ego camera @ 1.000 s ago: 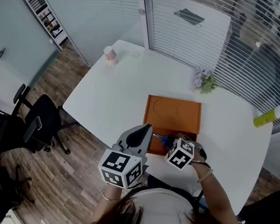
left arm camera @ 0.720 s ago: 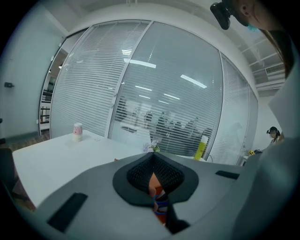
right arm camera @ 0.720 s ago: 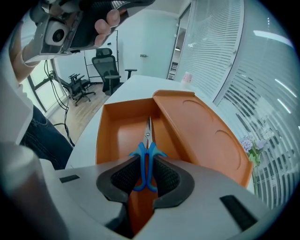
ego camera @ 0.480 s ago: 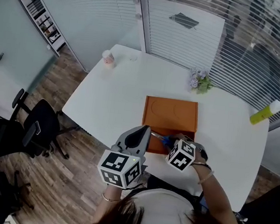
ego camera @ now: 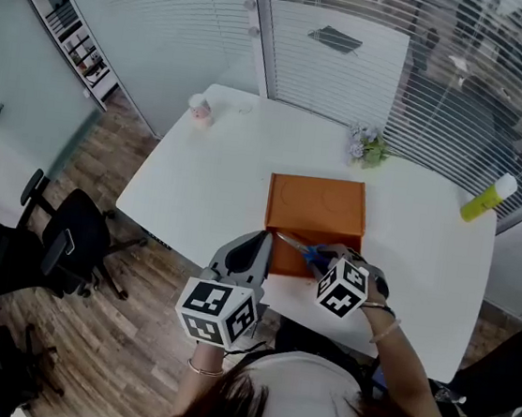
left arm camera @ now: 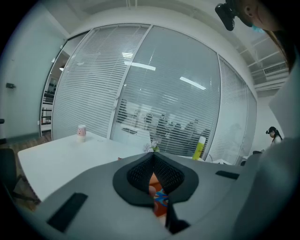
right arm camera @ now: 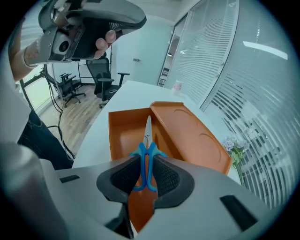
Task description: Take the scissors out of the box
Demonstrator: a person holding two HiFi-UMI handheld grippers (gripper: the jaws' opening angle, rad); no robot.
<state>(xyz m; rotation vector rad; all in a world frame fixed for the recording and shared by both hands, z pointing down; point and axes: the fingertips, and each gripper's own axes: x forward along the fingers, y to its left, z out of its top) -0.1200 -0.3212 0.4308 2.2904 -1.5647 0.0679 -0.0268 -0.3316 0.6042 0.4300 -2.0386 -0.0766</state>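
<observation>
Fingers (right arm camera: 166, 180) of the right gripper (right arm camera: 146, 165) clench the blue handles of 1 pair of scissors (right arm camera: 147, 136), blades pointing over the 1 open orange box (right arm camera: 121, 133). Fingers (left arm camera: 178, 176) of the left gripper (left arm camera: 153, 161) are pressed together, empty. The scissors sit slightly higher than 1 second ago. The box lies near the desk's (ego camera: 198, 186) front edge, with bare room on both sides.

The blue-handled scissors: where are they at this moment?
In the right gripper view, the blue-handled steel scissors are clamped by their handles between the tongs of the right gripper, blades pointing forward over the open orange box on the white table.
</observation>
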